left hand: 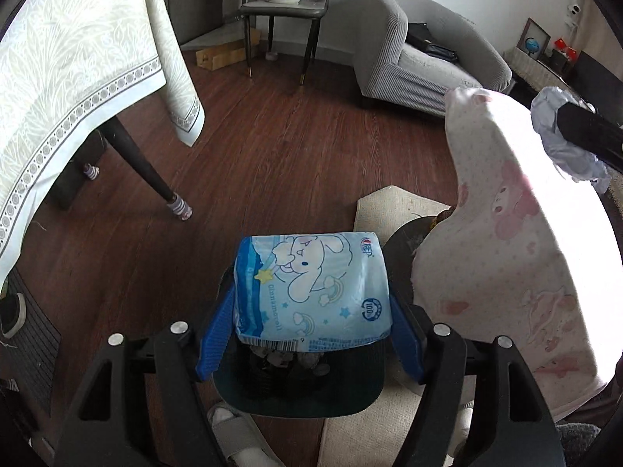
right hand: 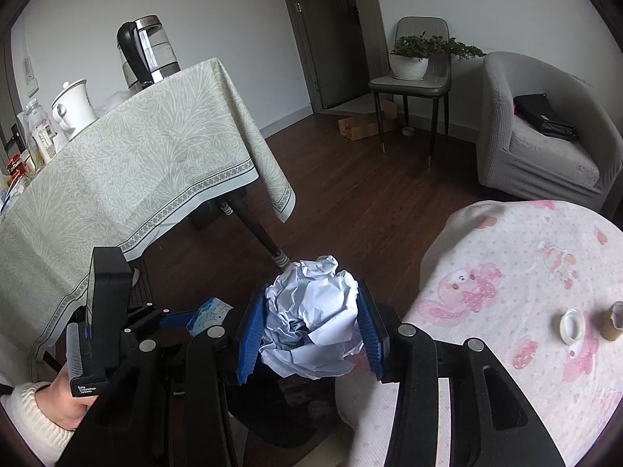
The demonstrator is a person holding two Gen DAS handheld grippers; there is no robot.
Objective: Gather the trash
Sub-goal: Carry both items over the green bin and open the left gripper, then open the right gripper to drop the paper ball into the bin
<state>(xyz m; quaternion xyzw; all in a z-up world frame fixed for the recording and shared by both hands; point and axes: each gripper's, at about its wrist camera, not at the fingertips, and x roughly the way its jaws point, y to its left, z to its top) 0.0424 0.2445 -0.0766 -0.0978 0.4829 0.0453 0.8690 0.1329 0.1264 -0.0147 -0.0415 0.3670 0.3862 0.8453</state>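
The left hand-held gripper [left hand: 311, 303] clamps a blue cartoon-printed tissue pack [left hand: 311, 288] between its blue pads, directly above a dark trash bin [left hand: 300, 393] on the wooden floor. The right hand-held gripper [right hand: 311, 315] grasps a crumpled ball of pale paper [right hand: 311, 311], also above the bin's rim, just beside the pink-patterned tabletop [right hand: 506, 292]. On that tabletop, well right of the bin, lie a tape roll [right hand: 572, 327] and a cardboard tube [right hand: 613, 321].

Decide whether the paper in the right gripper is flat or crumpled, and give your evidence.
Crumpled. The paper is a creased, bunched ball, squeezed between the blue fingers of the right gripper.
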